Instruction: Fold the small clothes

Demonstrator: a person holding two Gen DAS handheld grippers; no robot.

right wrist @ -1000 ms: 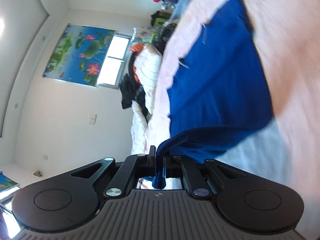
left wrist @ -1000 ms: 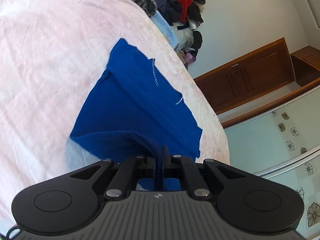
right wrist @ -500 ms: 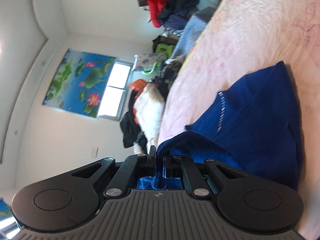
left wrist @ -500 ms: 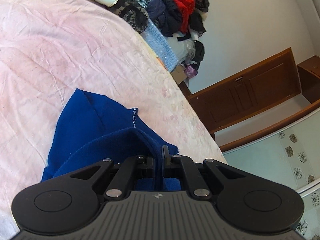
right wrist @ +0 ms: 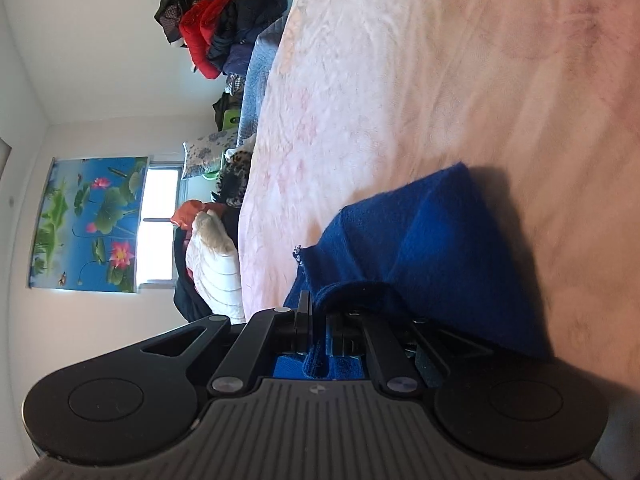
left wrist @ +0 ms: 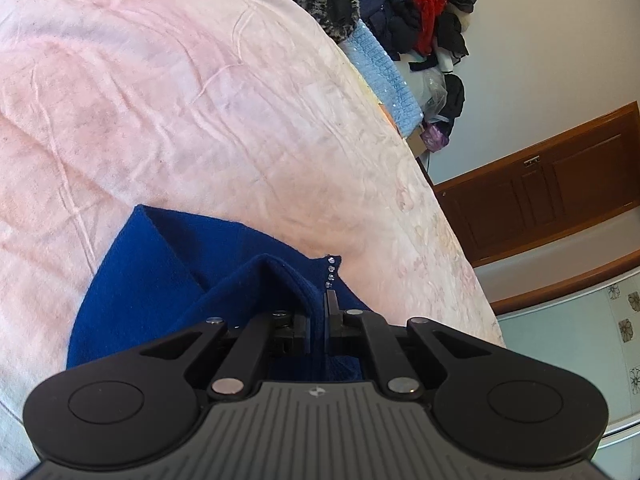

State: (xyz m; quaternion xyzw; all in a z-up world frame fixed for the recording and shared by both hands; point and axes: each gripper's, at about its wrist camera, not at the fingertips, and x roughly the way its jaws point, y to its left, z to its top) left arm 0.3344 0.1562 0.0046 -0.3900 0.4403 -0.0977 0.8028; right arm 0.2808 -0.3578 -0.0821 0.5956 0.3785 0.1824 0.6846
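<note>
The blue garment (left wrist: 160, 280) lies doubled over on the pink bedsheet (left wrist: 200, 100), a short row of small shiny studs (left wrist: 330, 268) showing at one corner of it. The left gripper (left wrist: 319, 320) is clenched on a raised fold of the garment, and the right gripper (right wrist: 318, 320) likewise pinches a bunched edge of it (right wrist: 432, 240). Beyond the sheet's far edge sits a pile of clothes (left wrist: 400, 8), with a brown wooden cabinet (left wrist: 540, 196) off to the side of the sheet.
</note>
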